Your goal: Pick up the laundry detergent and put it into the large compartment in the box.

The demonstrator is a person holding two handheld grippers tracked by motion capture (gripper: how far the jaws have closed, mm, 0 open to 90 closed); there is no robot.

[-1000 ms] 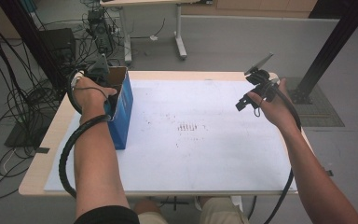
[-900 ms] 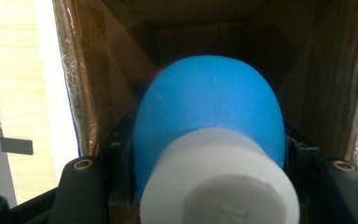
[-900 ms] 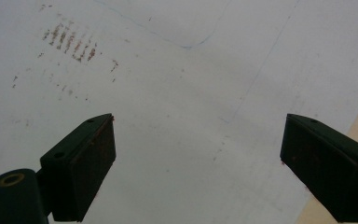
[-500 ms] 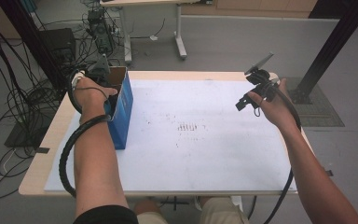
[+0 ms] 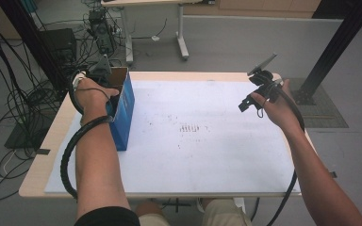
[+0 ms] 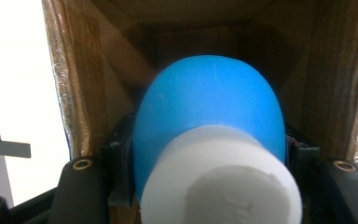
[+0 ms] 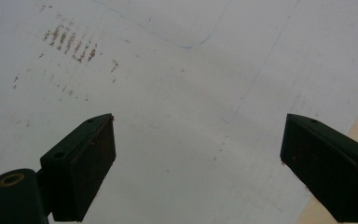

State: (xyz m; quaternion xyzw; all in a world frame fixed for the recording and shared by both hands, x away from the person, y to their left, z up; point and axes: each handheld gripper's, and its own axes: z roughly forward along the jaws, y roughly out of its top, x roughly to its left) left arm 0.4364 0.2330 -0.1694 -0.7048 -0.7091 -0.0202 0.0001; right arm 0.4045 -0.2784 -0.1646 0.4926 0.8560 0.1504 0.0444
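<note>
Left gripper [image 6: 209, 186] is down inside the blue box [image 5: 122, 110] that stands at the table's [image 5: 37, 183] left edge, jaws clamped on a blue-and-white object [image 6: 209, 140]: a rounded blue body with a white cylindrical end facing my camera. I cannot tell what the object is. In the left gripper view its blue dome sits between the box's brown cardboard inner walls [image 6: 98, 70], deep in the opening, the black jaws pressed against both flanks. Against the frames from a second ago nothing has shifted: left hand [image 5: 92, 92] at the box mouth, box in the same spot on the white sheet [image 5: 207, 155], right arm unmoved. My reading is a pause with the object gripped inside the box, either just seized for lifting out or about to be let go; the frames do not settle which. Right gripper [image 5: 252, 101] hangs in the air well to the right of the box, above the sheet's far right part, jaws wide apart with nothing between them; its own view looks down on bare sheet and the brown smudge marks [image 7: 70, 44]. If extraction is the aim, a straight pull clear of the cardboard walls looks the safe route.
</note>
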